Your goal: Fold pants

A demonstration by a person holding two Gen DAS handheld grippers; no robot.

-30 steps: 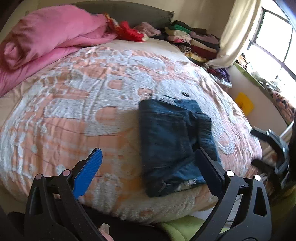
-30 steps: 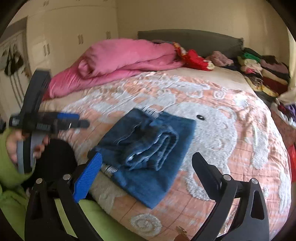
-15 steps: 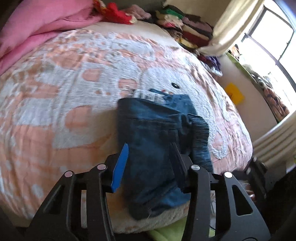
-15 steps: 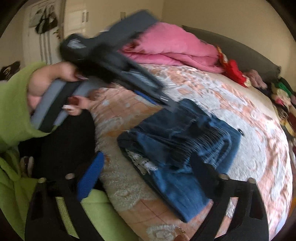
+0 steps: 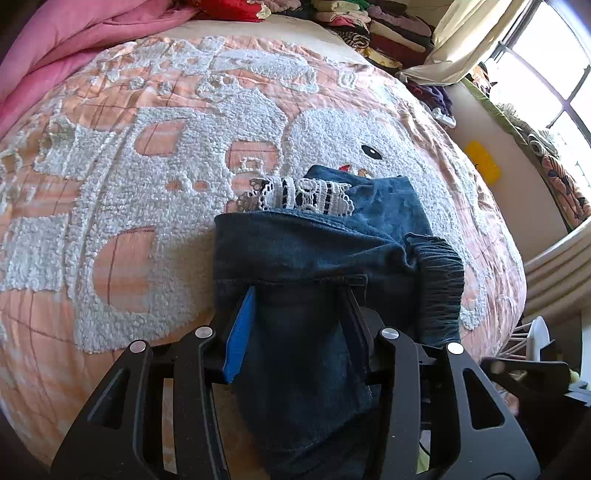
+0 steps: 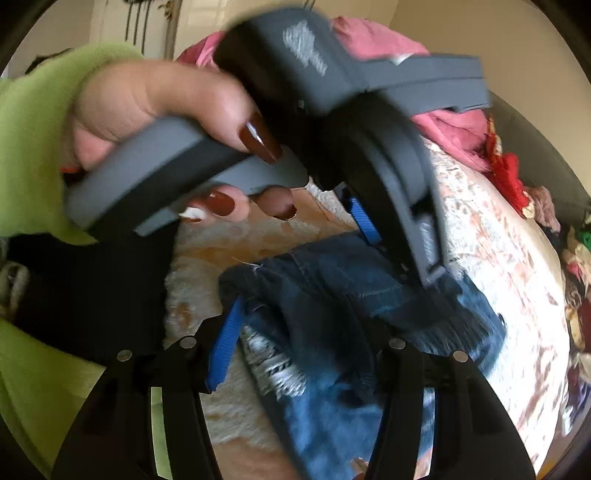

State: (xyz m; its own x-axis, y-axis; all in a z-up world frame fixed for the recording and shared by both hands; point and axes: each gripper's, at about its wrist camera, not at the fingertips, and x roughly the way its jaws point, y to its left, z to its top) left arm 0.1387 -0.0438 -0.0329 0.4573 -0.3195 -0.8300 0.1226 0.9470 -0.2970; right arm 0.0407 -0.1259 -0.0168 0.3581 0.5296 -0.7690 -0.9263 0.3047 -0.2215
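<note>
The folded blue denim pants lie near the front edge of the bed, white lace trim showing at their far fold. My left gripper is shut on the near part of the bundle, denim packed between its blue pad and the black finger. In the right wrist view the pants fill the gap of my right gripper, whose jaws are closing on the frayed end. A hand in a green sleeve holds the left gripper's grey handle just above, its blue pad at the denim.
The pants rest on a peach and white tufted bedspread. A pink duvet is bunched at the head of the bed, with a stack of folded clothes at the far right. A curtained window is on the right.
Both grippers came down and forward onto the pants. The left went from wide open to shut on the denim. The right narrowed around the frayed end, and the view rolled.
</note>
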